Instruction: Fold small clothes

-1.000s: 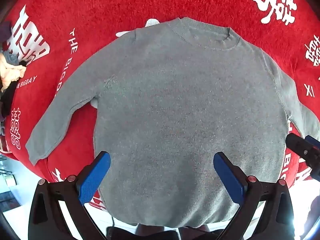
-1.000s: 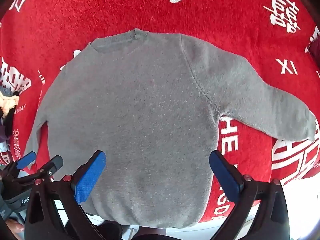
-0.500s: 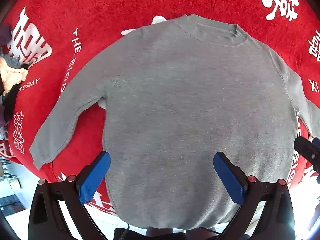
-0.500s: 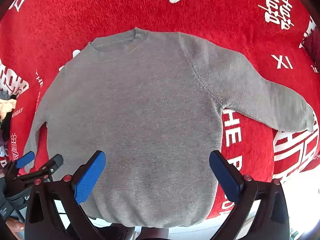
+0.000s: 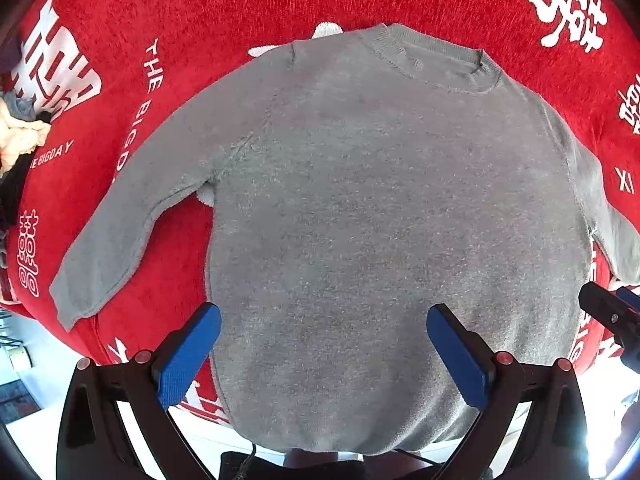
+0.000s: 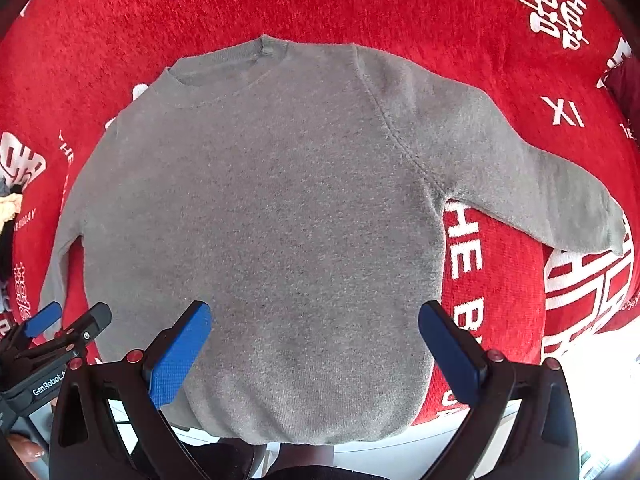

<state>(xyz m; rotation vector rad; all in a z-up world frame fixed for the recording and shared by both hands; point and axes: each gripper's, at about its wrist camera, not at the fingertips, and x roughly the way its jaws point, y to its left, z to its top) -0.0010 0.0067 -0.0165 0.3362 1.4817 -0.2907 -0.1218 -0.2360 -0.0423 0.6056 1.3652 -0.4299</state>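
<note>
We note the left gripper (image 5: 323, 324), black frame with blue-padded fingers (image 5: 188, 354), spread wide and grasping nothing, hovering above the hem end of the grey knitted crew-neck sweater (image 5: 380, 220). The right gripper (image 6: 314, 320) likewise has its blue pads (image 6: 178, 354) spread wide, released, above the lower body of the sweater (image 6: 260, 220). Whether either touches the fabric we cannot tell.

The sweater lies flat, front side up, on a red plush cloth with white printed characters and lettering (image 5: 200, 12). Its hem sits at the near edge of the cloth; the ribbed collar (image 5: 436, 60) points away from us. Both sleeves are spread outward and angled down: the left sleeve (image 5: 120, 236) in the left wrist view, the right sleeve (image 6: 540, 188) in the right wrist view.

At the far left edge, a small heap of cream and dark garments (image 5: 20, 140) rests on the red cloth, well apart from the sweater.
</note>
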